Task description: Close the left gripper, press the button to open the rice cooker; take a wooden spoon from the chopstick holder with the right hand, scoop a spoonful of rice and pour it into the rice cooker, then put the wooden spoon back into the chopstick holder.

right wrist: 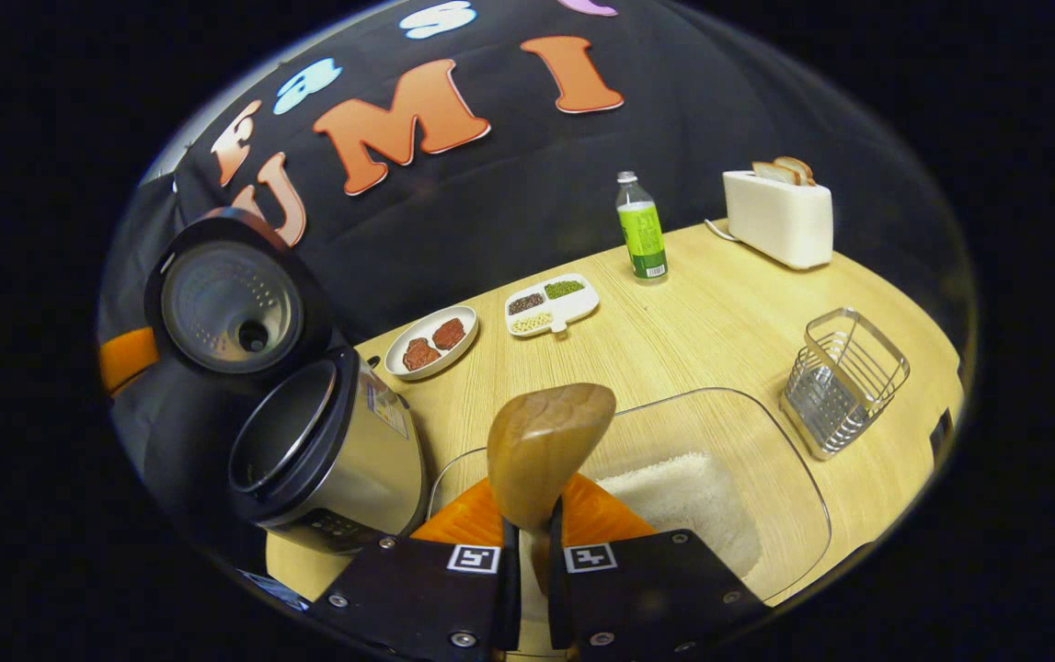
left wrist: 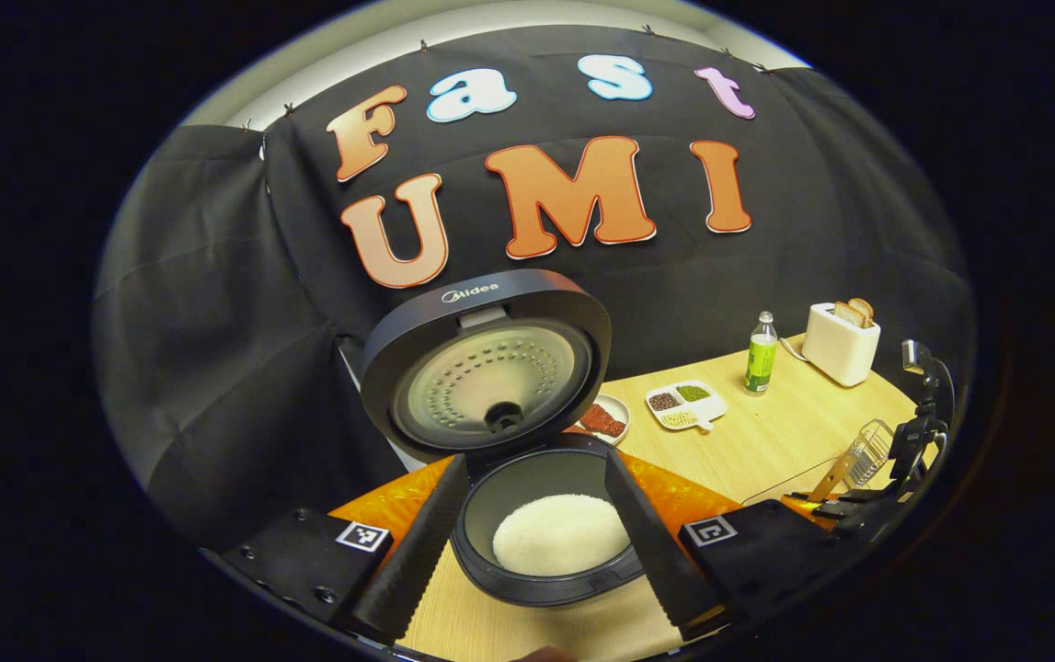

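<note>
**Spoon in grip, cooker open**

The right gripper (right wrist: 527,552) was clamped on the handle of the wooden spoon (right wrist: 550,450), jaws nearly together, the bowl rising above them. Just beyond the spoon lay the clear tray (right wrist: 794,478) with its rice pile (right wrist: 683,496); the holder (right wrist: 844,382) stood right of the tray, the cooker (right wrist: 325,460) left of it, lid up. The left gripper (left wrist: 536,552) hung spread wide and empty, its fingers (left wrist: 412,552) framing the cooker pot (left wrist: 545,524), where rice (left wrist: 559,533) already lay. Risk: a tilted bowl on the carry from tray to cooker would likely spill grains onto the table (right wrist: 720,313); the narrow grip might let the handle twist.
</note>
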